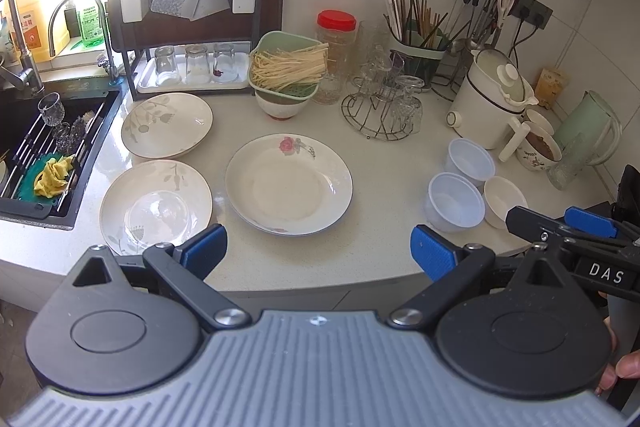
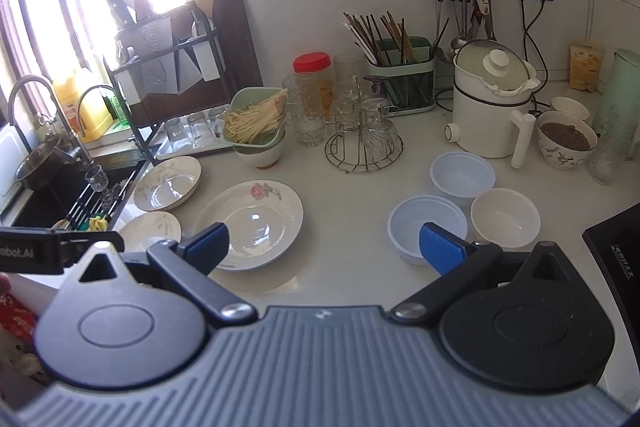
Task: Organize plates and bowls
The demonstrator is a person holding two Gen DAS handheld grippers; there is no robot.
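Observation:
Three plates lie on the white counter. A rose-patterned plate (image 1: 289, 183) (image 2: 250, 223) is in the middle. Two leaf-patterned plates are to its left, one far (image 1: 167, 125) (image 2: 167, 183) and one near (image 1: 156, 205) (image 2: 150, 227). Two translucent plastic bowls (image 1: 456, 201) (image 1: 470, 155) and a small white bowl (image 1: 505, 201) stand at the right; they also show in the right wrist view (image 2: 426, 227) (image 2: 462, 175) (image 2: 505, 217). My left gripper (image 1: 319, 251) is open and empty, above the counter's front edge. My right gripper (image 2: 324, 247) is open and empty, near the closest plastic bowl.
A sink (image 1: 48, 147) with a rack is at the left. A dish rack with glasses (image 1: 192, 67), a green basket of noodles (image 1: 286, 67), a wire glass stand (image 1: 384, 107), a white cooker (image 1: 492, 99), a filled bowl (image 1: 538, 147) and a green jug (image 1: 588, 131) line the back.

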